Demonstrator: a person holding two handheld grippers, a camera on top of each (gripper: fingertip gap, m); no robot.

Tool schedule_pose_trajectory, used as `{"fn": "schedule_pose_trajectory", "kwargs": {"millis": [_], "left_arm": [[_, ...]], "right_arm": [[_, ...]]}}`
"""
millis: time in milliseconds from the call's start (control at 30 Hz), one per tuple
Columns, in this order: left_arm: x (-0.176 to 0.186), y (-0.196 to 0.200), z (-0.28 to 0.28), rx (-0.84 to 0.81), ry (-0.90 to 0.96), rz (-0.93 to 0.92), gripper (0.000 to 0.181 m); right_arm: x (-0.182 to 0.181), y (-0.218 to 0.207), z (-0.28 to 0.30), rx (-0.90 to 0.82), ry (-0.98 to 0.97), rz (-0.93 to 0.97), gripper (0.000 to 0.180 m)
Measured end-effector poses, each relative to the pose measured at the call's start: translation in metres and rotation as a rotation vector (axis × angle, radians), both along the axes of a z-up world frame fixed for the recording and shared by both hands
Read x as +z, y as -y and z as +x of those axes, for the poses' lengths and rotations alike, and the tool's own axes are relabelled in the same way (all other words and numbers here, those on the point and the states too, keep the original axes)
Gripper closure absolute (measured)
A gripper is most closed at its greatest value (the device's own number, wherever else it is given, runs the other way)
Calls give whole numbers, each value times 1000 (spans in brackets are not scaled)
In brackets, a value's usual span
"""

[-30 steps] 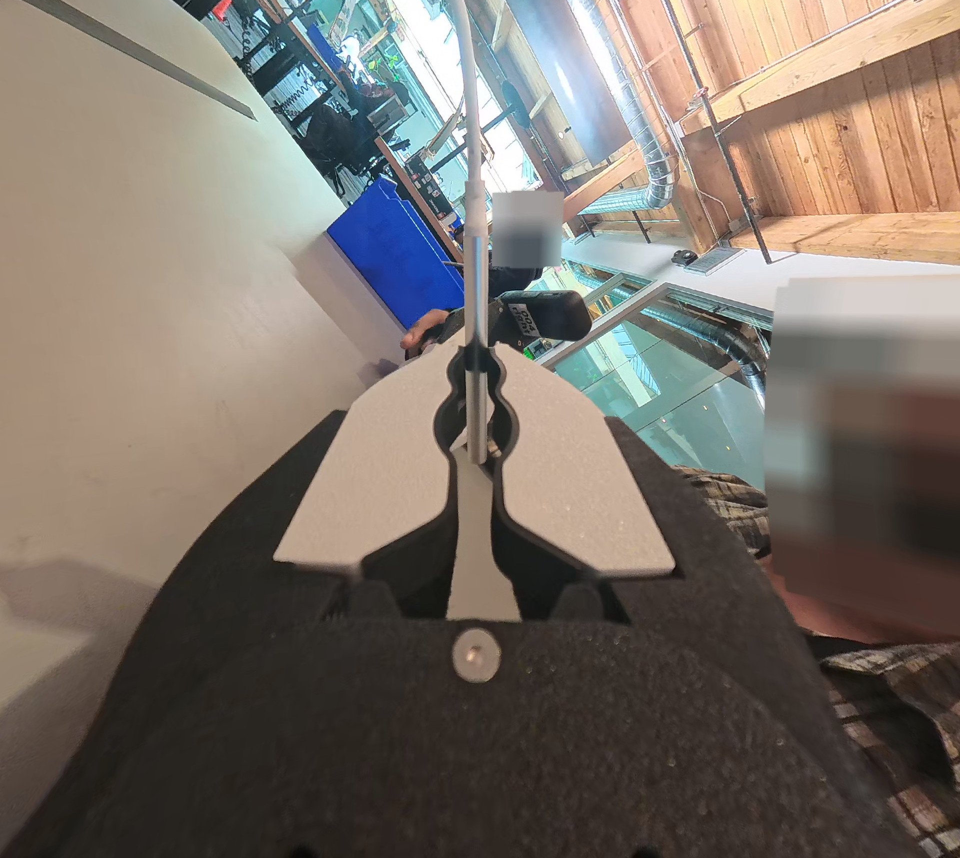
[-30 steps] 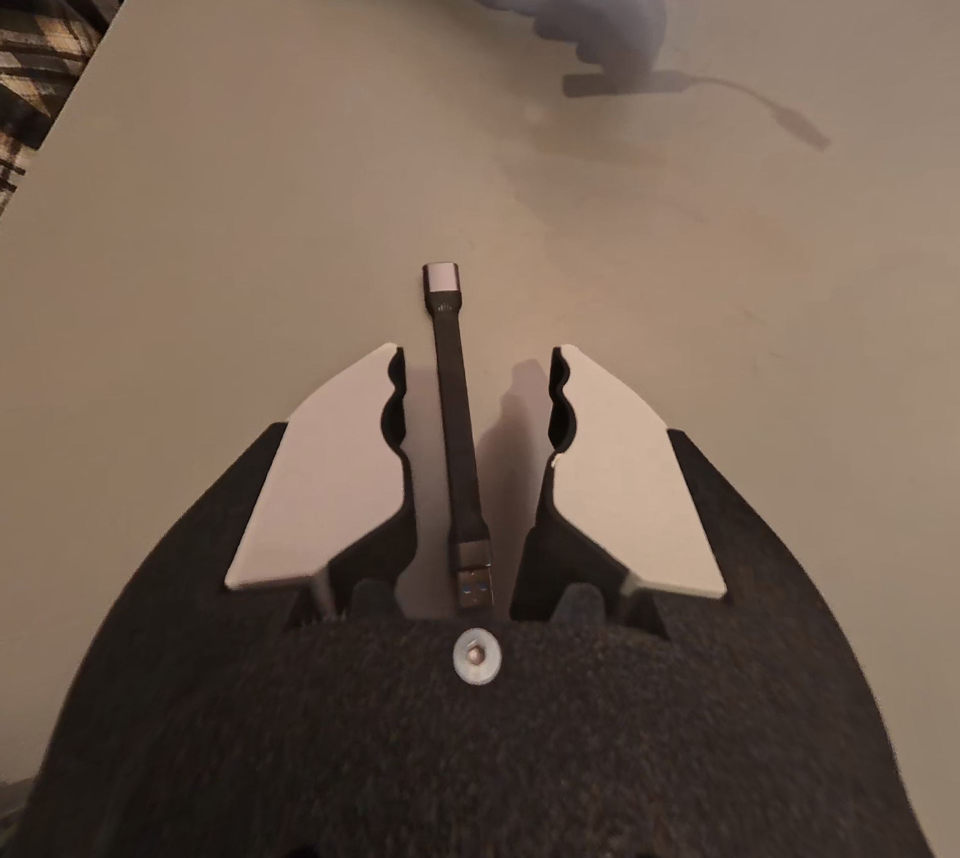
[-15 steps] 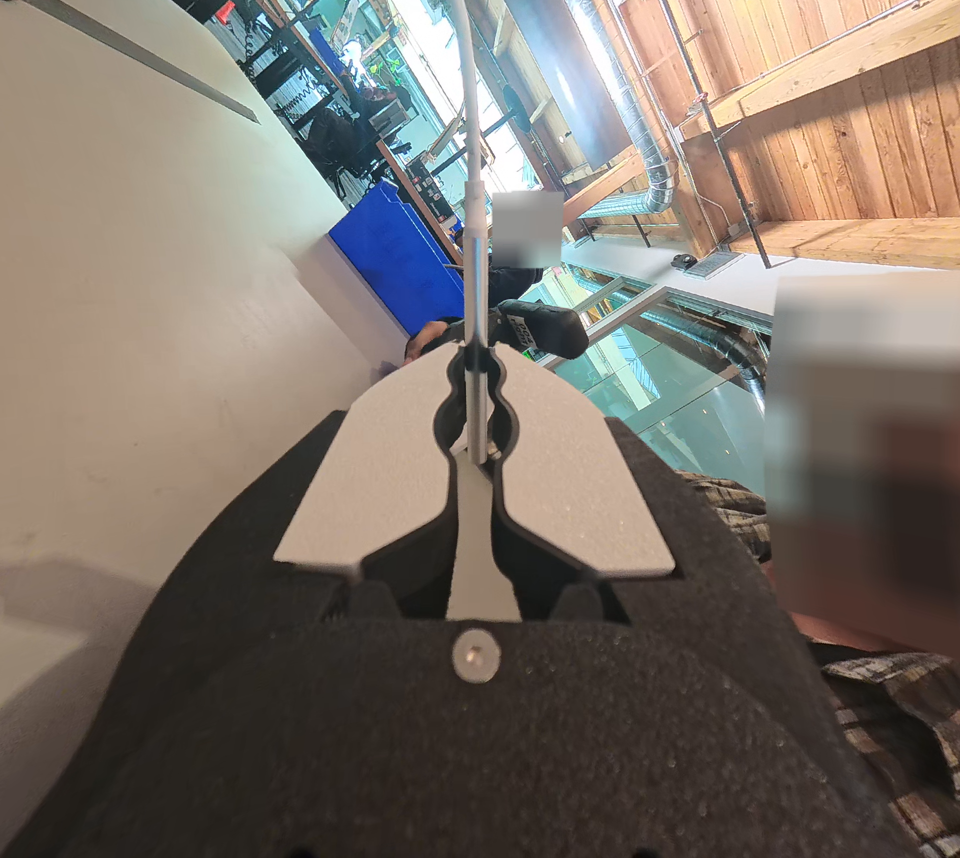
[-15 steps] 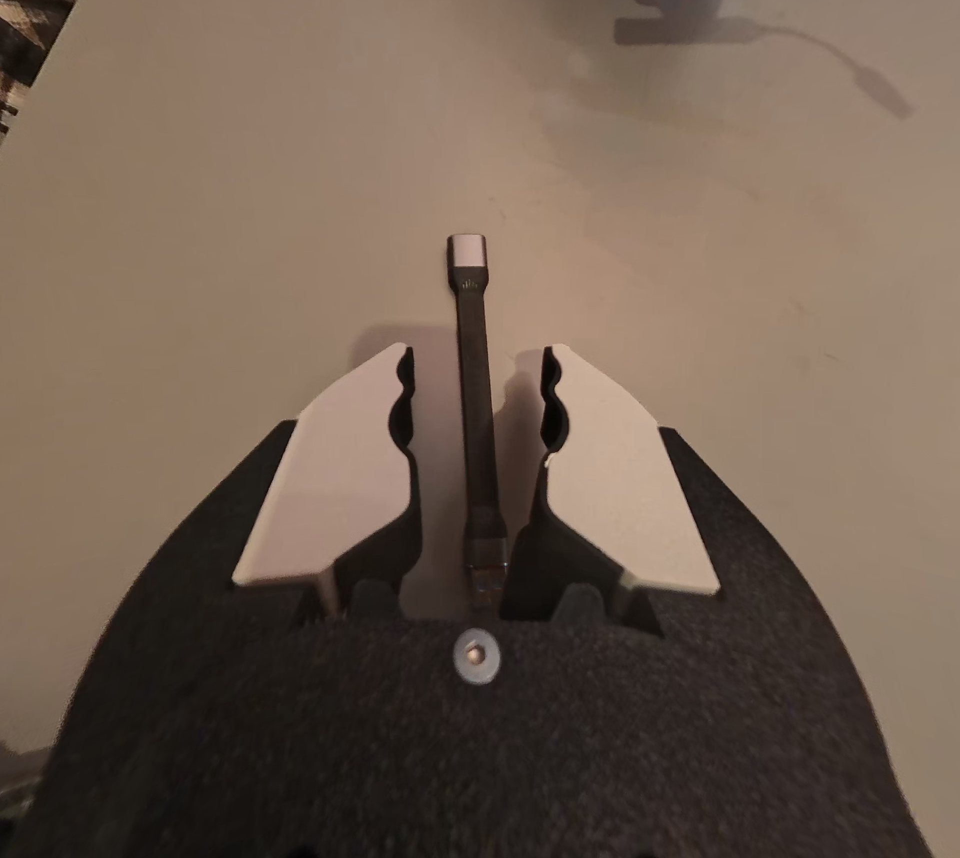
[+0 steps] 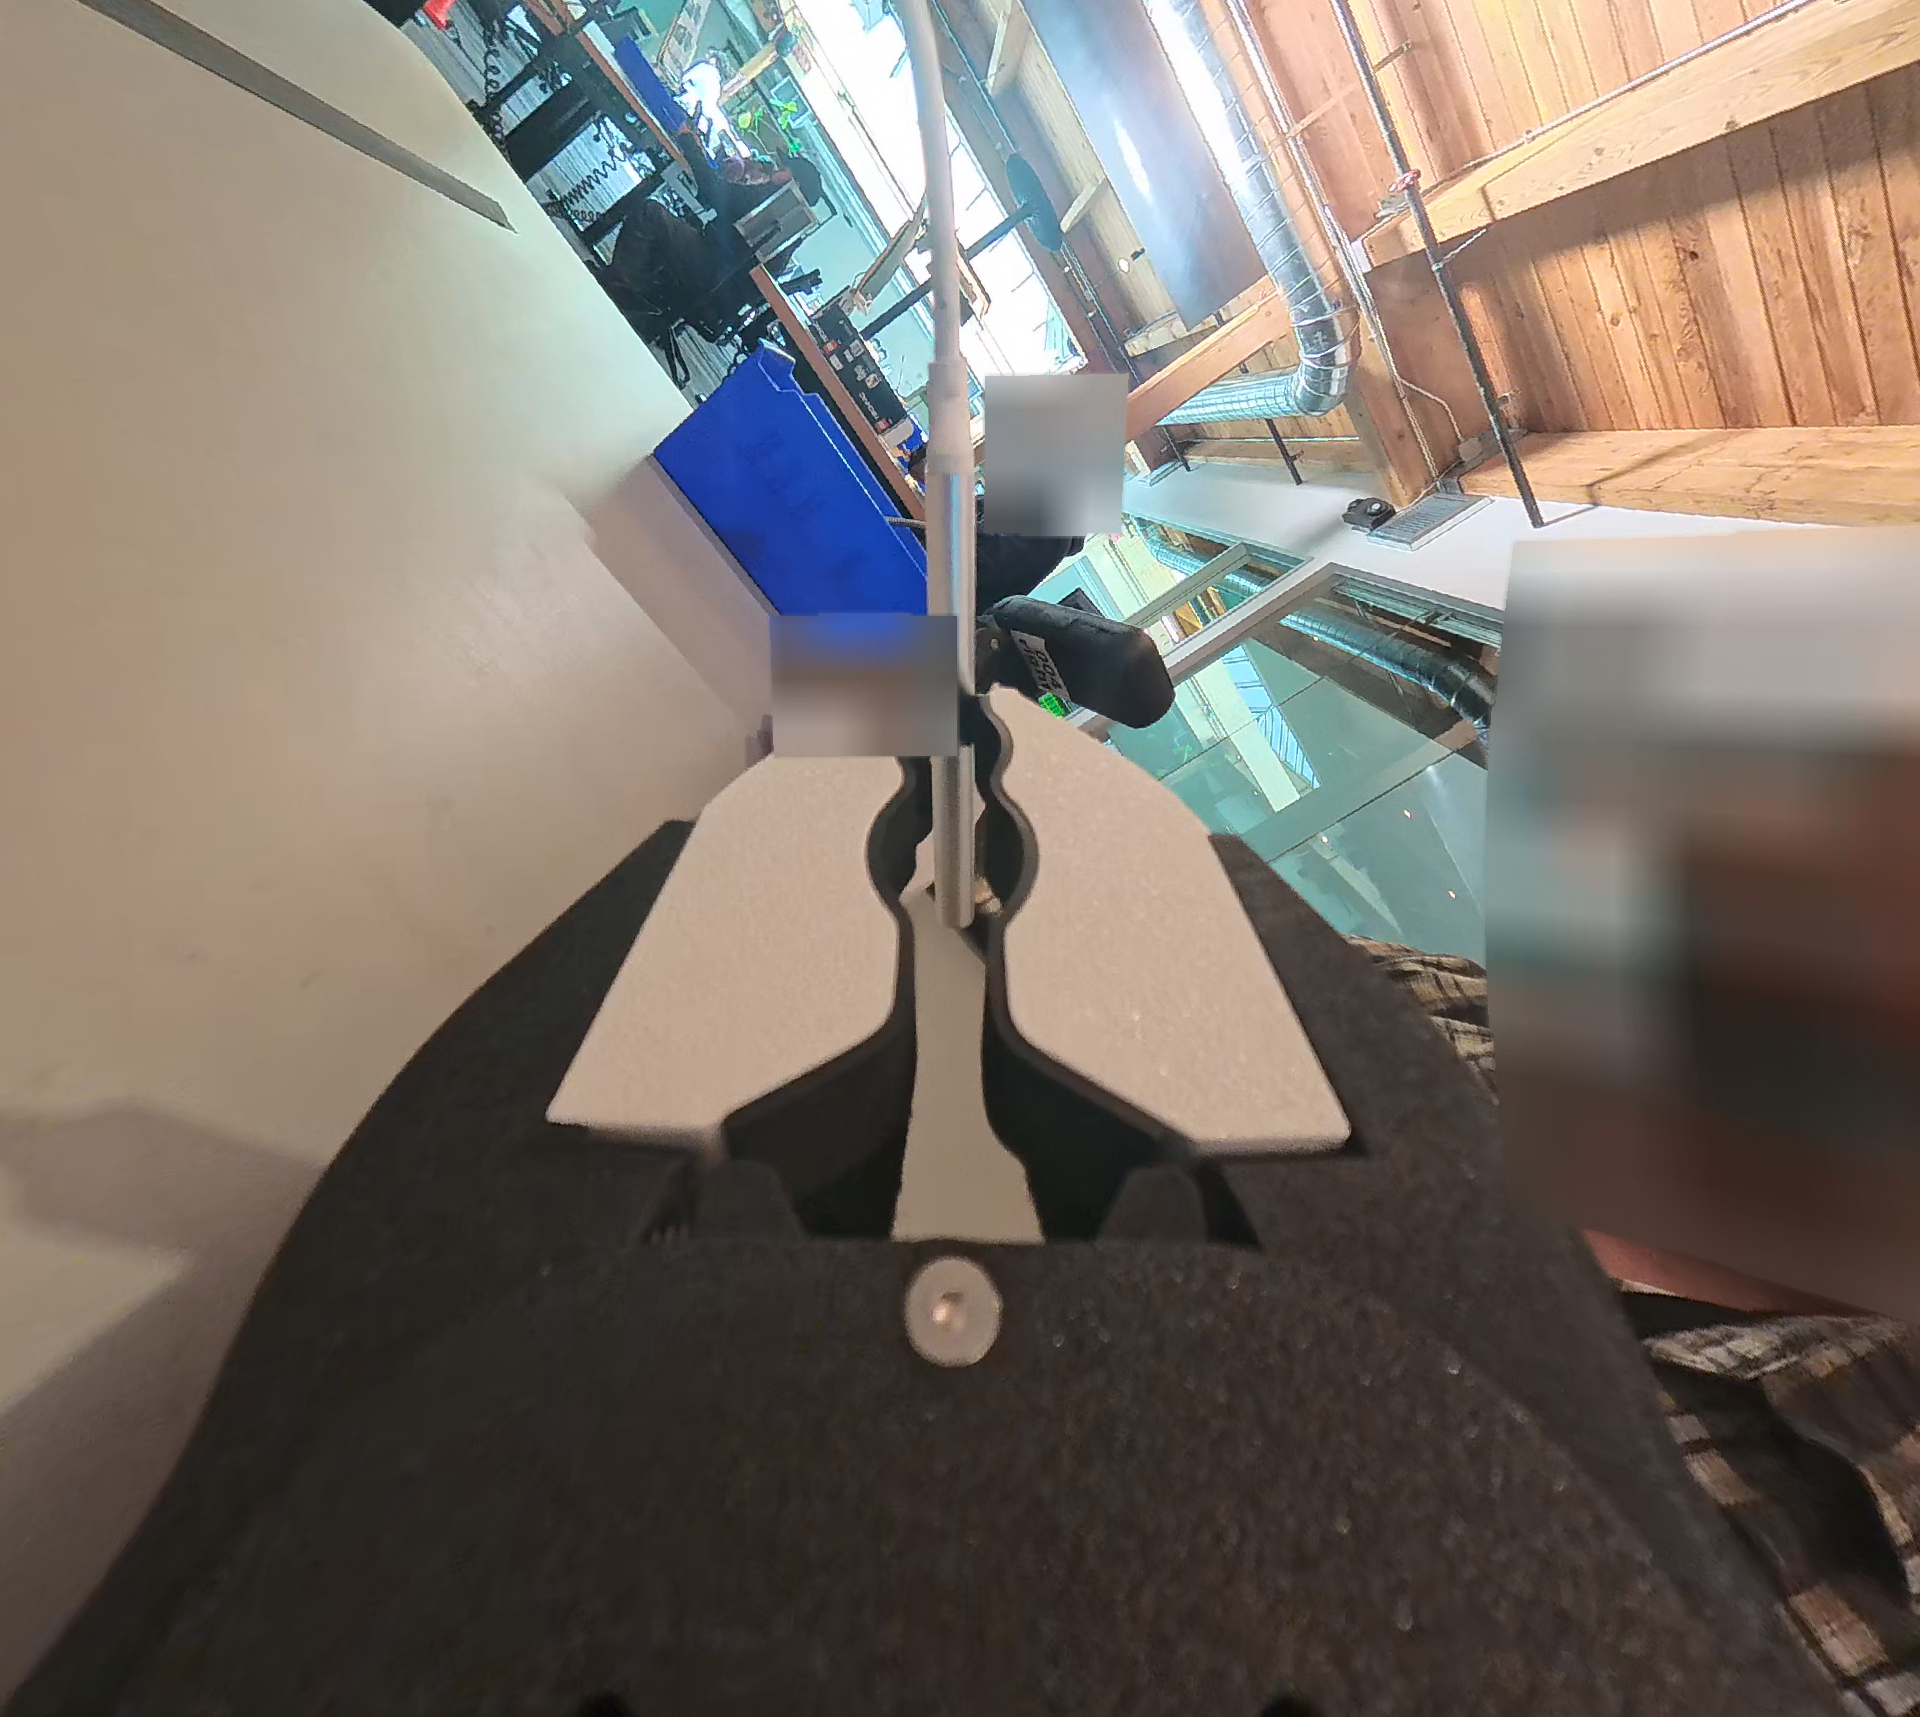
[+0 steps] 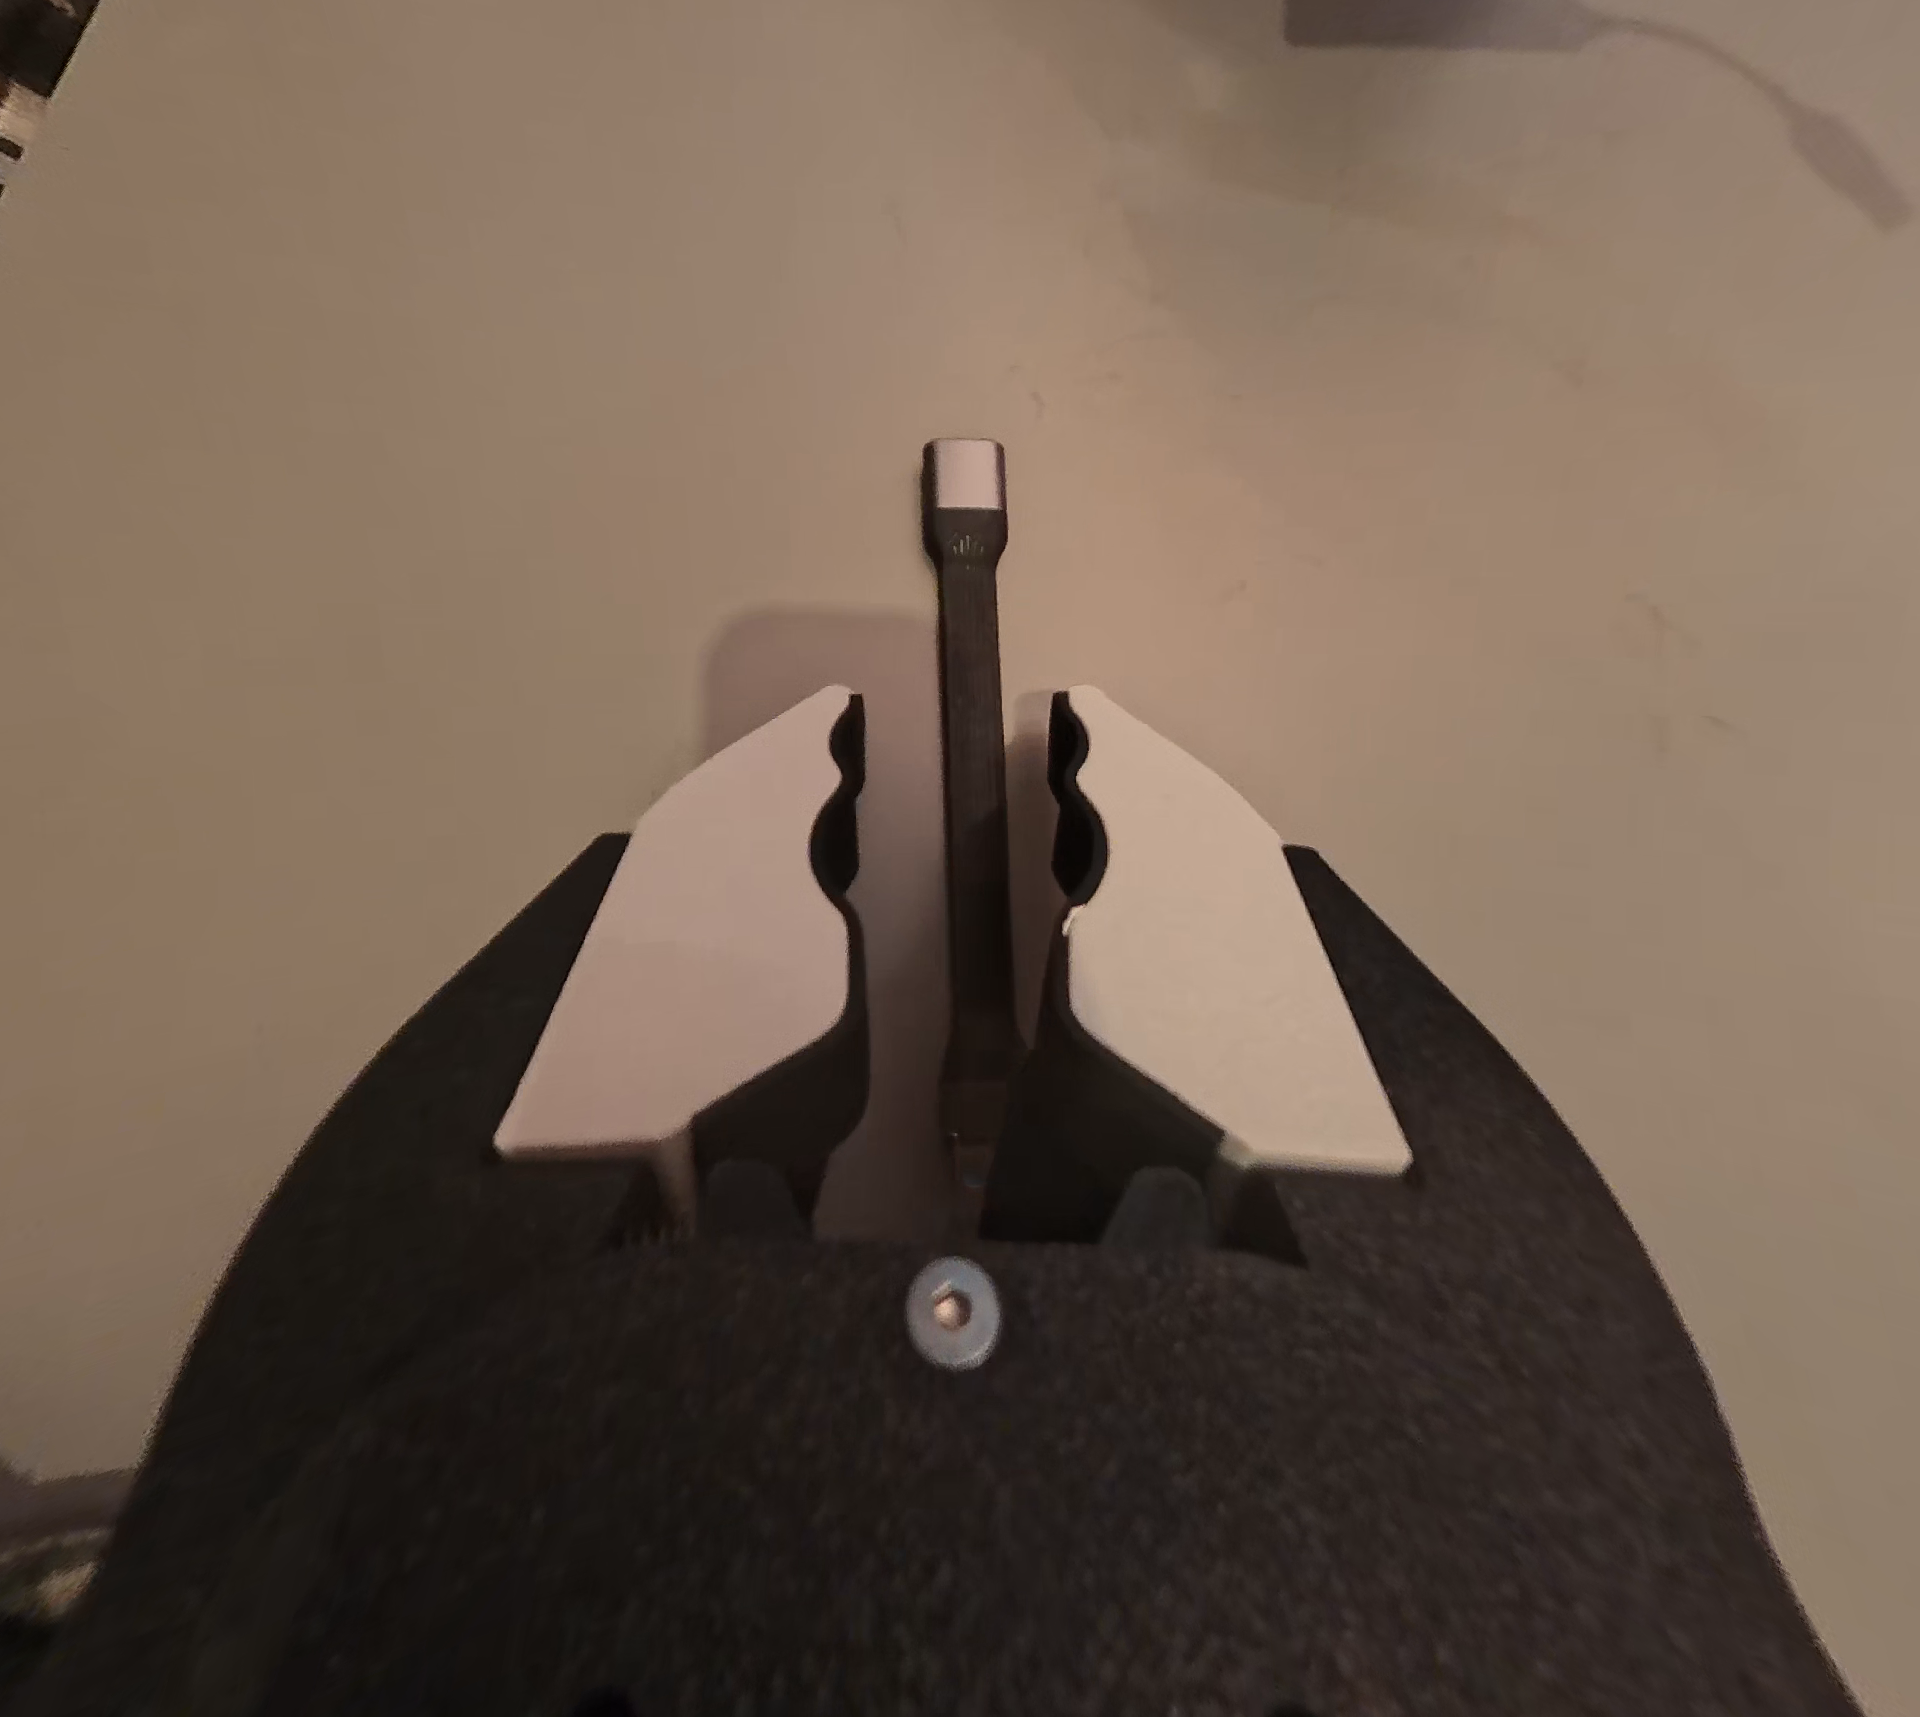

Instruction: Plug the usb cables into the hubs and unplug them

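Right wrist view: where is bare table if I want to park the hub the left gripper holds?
The table is bare left of the black cable up to its left edge, and right of it too. Crowded only down the middle, where the cable lies between the right gripper's open jaws. The left gripper clamps the silver hub.

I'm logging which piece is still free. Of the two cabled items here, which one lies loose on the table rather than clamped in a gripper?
The short black cable, flat on the table between the open right gripper. The silver hub is clamped in the left gripper.
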State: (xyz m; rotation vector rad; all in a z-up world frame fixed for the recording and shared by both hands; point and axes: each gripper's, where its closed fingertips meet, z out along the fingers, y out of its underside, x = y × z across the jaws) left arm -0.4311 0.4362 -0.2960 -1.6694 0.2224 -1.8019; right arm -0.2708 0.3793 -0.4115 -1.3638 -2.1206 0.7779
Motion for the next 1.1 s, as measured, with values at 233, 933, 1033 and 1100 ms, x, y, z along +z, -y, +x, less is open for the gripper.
{"fn": "schedule_pose_trajectory", "kwargs": {"millis": [233, 933, 1033, 1100], "left_arm": [[0, 0, 2, 0, 7, -3, 174], [-4, 1, 6, -16, 0, -14, 174], [-2, 1, 7, -17, 5, -12, 174], [1, 2, 7, -15, 14, -4, 174]], "right_arm": [[-2, -1, 1, 2, 16, 0, 150], [-7, -2, 0, -59, 60, -119, 169], [-6, -2, 0, -81, 83, -136, 171], [-2, -4, -4, -111, 83, -115, 171]]}}
